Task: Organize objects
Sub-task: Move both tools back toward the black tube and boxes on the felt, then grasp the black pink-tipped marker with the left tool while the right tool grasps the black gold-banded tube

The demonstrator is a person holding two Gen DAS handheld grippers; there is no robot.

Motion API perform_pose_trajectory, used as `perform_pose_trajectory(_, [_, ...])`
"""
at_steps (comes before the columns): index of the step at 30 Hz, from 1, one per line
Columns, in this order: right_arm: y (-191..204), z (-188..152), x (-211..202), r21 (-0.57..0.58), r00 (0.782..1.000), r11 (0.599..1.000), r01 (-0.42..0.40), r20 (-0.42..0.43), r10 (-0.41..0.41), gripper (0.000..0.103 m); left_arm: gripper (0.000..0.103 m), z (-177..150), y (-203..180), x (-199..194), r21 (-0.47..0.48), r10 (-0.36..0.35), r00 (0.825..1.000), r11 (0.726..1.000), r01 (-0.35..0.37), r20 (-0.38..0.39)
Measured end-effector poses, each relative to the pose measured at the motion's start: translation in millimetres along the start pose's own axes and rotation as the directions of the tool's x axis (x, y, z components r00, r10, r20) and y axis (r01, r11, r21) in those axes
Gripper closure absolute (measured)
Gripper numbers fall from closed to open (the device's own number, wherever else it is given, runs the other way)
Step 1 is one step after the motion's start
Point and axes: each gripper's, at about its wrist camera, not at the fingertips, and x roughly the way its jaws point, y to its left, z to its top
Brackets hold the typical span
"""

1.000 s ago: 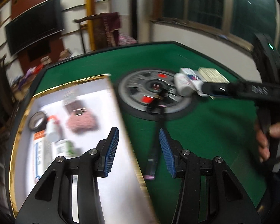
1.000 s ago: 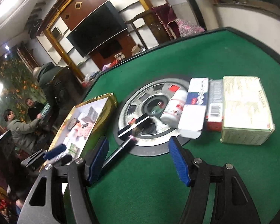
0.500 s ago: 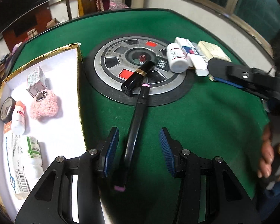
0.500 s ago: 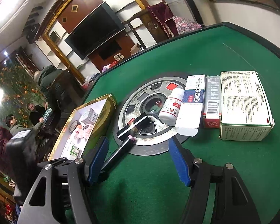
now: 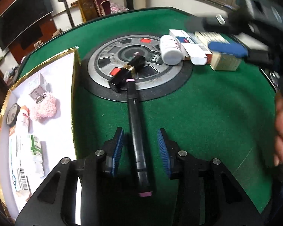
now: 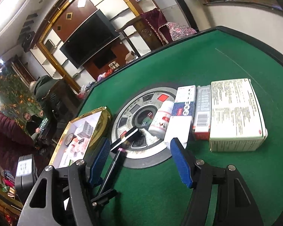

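Note:
A long black tube with pink ends (image 5: 135, 131) lies on the green felt, its far end on the round centre dial (image 5: 160, 79) beside a black lipstick with a gold band (image 5: 127, 73). My left gripper (image 5: 140, 146) straddles the tube's near half. Its jaws are closing, with a gap still showing on both sides of the tube. My right gripper (image 6: 139, 160) hovers open over the felt near the dial, nothing between its fingers. In the right wrist view the tube (image 6: 111, 167) and the lipstick (image 6: 125, 137) lie just past its left finger.
A gold-rimmed white tray (image 5: 73, 94) on the left holds a pink puff, bottles and boxes. A white bottle (image 5: 169, 50), two slim boxes (image 6: 184, 105) and a large box (image 6: 235, 113) lie right of the dial. A hand (image 5: 282, 131) is at the right edge. People sit beyond the table.
My left gripper swung right from over the tray's edge and sank until it straddles the black tube; its jaws have narrowed. The right gripper has hardly moved.

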Motion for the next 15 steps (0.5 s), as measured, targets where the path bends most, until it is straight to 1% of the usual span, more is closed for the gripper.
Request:
perform_pose_trajectory(2, [-0.3,7.1,-1.0,0.002,0.999,1.0,0.021,0.026,-0.021,0.039,0.066,-2.0,-0.5,-0.5,0.01,0.004,1.0,1.0,-0.004,0.0])
perform_pose_trajectory(3, [0.4,11.5,-0.4,0.0,0.999,1.0,0.026,0.03,-0.026,0.04,0.063,-2.9,1.1,-0.3,0.011,0.008,1.0,1.0,-0.008,-0.004])
perform_pose_trajectory(5, [2.3,17.6,2.5,0.002,1.0,1.0,0.006,0.03,-0.006,0.04,0.062,-5.7,12.7,-1.6,-0.016,0.028,1.0,0.999,-0.028,-0.006])
perform_pose_trajectory(8, [12.8,21.9,20.7,0.01,0.999,1.0,-0.021,-0.026,0.021,0.04,0.062,-4.5,26.3,0.1,-0.05,0.038,0.999,0.998,-0.039,-0.008])
perform_pose_trajectory(10, [22.7,19.2,38.5,0.01,0.997,0.999,-0.038,-0.074,0.038,0.04,0.062,-4.6,31.4,-1.3,-0.078,0.025,1.0,0.997,-0.025,-0.003])
perform_pose_trajectory(12, [35.9,14.6,60.2,-0.029,0.989,0.999,-0.021,-0.144,0.016,0.04,0.062,-3.9,28.6,-2.3,-0.076,-0.007,1.0,0.997,0.007,0.002])
perform_pose_trajectory(14, [44.2,14.7,75.1,-0.049,0.987,0.999,-0.011,-0.161,0.003,0.04,0.061,-4.7,24.1,-3.2,-0.073,-0.025,1.0,0.997,0.025,0.0])
perform_pose_trajectory(15, [50.0,16.9,84.2,-0.071,0.985,0.997,-0.018,-0.172,0.006,0.04,0.061,-5.4,22.0,-3.3,-0.065,-0.019,1.0,0.998,0.019,-0.005])
